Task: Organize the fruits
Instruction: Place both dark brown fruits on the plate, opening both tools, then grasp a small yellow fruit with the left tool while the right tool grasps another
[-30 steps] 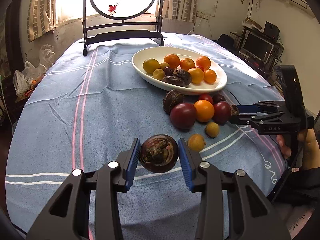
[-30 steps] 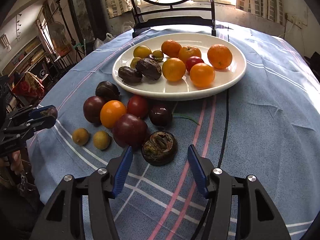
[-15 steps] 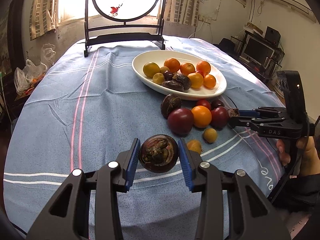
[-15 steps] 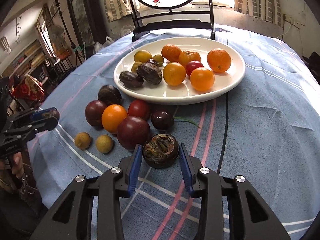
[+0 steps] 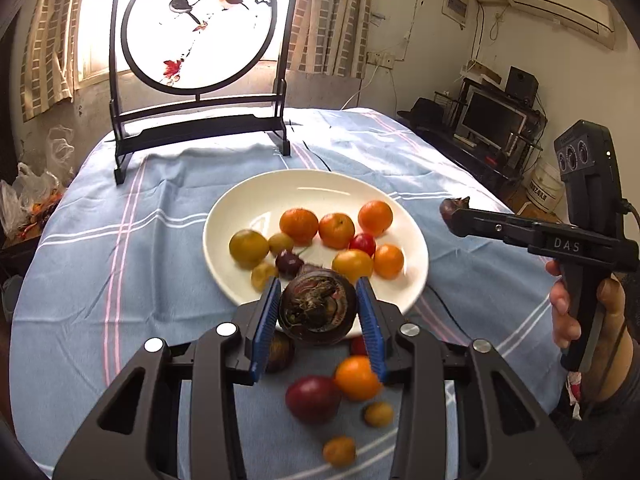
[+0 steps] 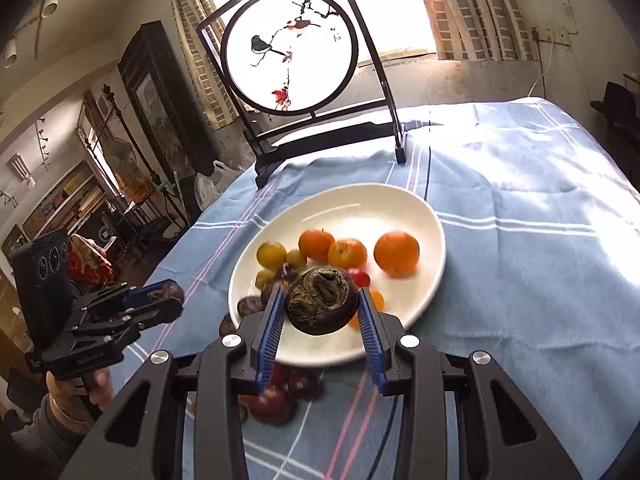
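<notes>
My left gripper (image 5: 317, 314) is shut on a dark purple mangosteen (image 5: 317, 308) and holds it above the near rim of the white plate (image 5: 280, 192). My right gripper (image 6: 322, 312) is shut on another dark mangosteen (image 6: 322, 304), also raised over the plate (image 6: 360, 208). The plate holds several oranges (image 5: 298, 226), yellow fruits (image 5: 248, 247) and a red one (image 5: 362, 243). Loose fruits lie on the cloth below my left gripper: a dark red one (image 5: 312, 398), an orange (image 5: 356, 378), two small yellow ones (image 5: 378, 414). The right gripper shows in the left wrist view (image 5: 456, 210); the left shows in the right wrist view (image 6: 168, 294).
A black-framed round screen with a bird painting (image 5: 198, 24) stands at the table's far end. The blue striped tablecloth (image 5: 100, 260) covers the table. A black cable (image 5: 444, 308) lies right of the plate. Shelves and a monitor (image 5: 490, 120) stand at the right wall.
Both grippers rose and moved forward over the plate's near rim, each carrying its mangosteen. The right gripper lifted its mangosteen off the cloth.
</notes>
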A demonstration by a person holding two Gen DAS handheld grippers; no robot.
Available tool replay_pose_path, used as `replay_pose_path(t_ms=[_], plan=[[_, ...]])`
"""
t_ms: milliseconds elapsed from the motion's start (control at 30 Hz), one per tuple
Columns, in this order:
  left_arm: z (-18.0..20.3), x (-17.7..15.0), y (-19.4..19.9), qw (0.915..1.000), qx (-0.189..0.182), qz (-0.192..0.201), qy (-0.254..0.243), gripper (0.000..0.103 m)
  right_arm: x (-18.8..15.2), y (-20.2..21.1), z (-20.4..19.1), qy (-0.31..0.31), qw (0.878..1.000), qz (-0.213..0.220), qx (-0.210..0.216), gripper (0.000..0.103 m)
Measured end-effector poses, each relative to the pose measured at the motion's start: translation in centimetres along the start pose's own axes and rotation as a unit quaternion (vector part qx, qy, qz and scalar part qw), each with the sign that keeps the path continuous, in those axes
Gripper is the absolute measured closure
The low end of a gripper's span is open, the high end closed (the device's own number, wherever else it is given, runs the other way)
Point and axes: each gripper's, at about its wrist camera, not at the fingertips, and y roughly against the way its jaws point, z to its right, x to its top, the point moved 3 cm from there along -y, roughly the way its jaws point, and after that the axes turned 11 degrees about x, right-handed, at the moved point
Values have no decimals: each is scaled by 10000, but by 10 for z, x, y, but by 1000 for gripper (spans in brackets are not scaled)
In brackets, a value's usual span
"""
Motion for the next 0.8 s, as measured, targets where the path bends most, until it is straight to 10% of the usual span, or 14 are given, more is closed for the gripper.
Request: replay_pose_path(t_ms=[267, 333, 533, 800], plan=[[10, 44, -86, 9992, 31, -397, 23, 64, 42, -75, 35, -354, 9981, -178, -472, 64], [5, 48, -94, 9989, 5, -430, 193, 43, 43, -75, 36, -364, 9977, -68, -566, 40], [-8, 39, -63, 9991, 36, -170, 384, 33, 21, -45, 29, -375, 9986, 44, -377, 40], [15, -52, 14, 9984, -17, -177, -543, 24, -60, 2, 16, -560, 9983, -134, 61, 40]])
